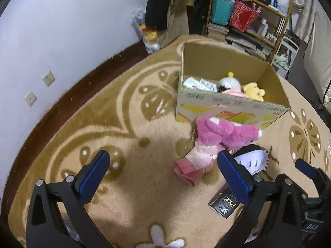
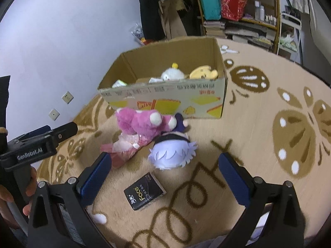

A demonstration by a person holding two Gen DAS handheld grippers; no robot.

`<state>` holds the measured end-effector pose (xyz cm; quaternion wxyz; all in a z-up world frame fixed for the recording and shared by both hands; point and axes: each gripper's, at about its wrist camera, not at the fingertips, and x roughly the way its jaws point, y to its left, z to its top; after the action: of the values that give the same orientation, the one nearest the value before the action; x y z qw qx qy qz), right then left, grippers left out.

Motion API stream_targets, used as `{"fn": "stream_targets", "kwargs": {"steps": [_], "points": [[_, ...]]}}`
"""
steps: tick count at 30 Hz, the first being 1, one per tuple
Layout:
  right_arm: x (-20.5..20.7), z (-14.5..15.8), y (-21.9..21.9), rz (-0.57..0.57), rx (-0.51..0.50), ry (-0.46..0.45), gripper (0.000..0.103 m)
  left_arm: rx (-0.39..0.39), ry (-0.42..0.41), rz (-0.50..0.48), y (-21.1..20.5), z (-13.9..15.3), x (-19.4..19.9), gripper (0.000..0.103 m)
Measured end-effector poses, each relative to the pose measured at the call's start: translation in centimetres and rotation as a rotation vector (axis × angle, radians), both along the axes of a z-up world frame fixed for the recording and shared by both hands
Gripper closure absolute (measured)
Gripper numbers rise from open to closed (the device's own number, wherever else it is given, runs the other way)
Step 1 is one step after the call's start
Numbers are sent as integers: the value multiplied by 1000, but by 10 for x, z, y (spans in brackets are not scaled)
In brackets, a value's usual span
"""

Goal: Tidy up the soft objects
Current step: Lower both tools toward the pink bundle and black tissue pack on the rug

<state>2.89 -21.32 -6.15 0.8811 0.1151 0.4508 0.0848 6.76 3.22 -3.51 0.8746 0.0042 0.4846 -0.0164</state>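
A pink plush bear (image 1: 225, 133) (image 2: 142, 122) lies on the carpet against the front of an open cardboard box (image 1: 231, 108) (image 2: 165, 99). A pale purple-haired plush doll (image 1: 253, 158) (image 2: 172, 152) lies beside it, with a pink plastic bag (image 1: 194, 164) (image 2: 124, 146) under the bear. A black tissue pack (image 1: 225, 203) (image 2: 144, 193) lies nearer. In the box are a white plush (image 1: 229, 82) (image 2: 172, 73) and a yellow plush (image 1: 253, 91) (image 2: 203, 72). My left gripper (image 1: 165, 171) is open and empty above the carpet left of the toys. My right gripper (image 2: 165, 174) is open and empty over the tissue pack and doll.
A beige patterned carpet (image 1: 124, 124) (image 2: 269, 144) covers the floor. A white wall (image 1: 62, 31) with sockets runs on the left. Cluttered shelves (image 1: 248, 16) (image 2: 238, 10) and hanging clothes stand behind the box. The left gripper's body (image 2: 37, 144) shows in the right wrist view.
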Motion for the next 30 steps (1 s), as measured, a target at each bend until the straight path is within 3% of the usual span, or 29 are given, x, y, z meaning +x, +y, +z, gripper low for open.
{"fn": "stream_targets", "kwargs": {"steps": [9, 13, 30], "points": [[6, -24, 11, 28, 18, 91, 1, 4, 84, -68, -14, -22, 12, 1], [10, -36, 19, 52, 19, 135, 7, -8, 123, -90, -19, -32, 18, 1], [24, -83, 51, 117, 41, 291, 7, -4, 291, -164, -40, -86, 41, 1]]}}
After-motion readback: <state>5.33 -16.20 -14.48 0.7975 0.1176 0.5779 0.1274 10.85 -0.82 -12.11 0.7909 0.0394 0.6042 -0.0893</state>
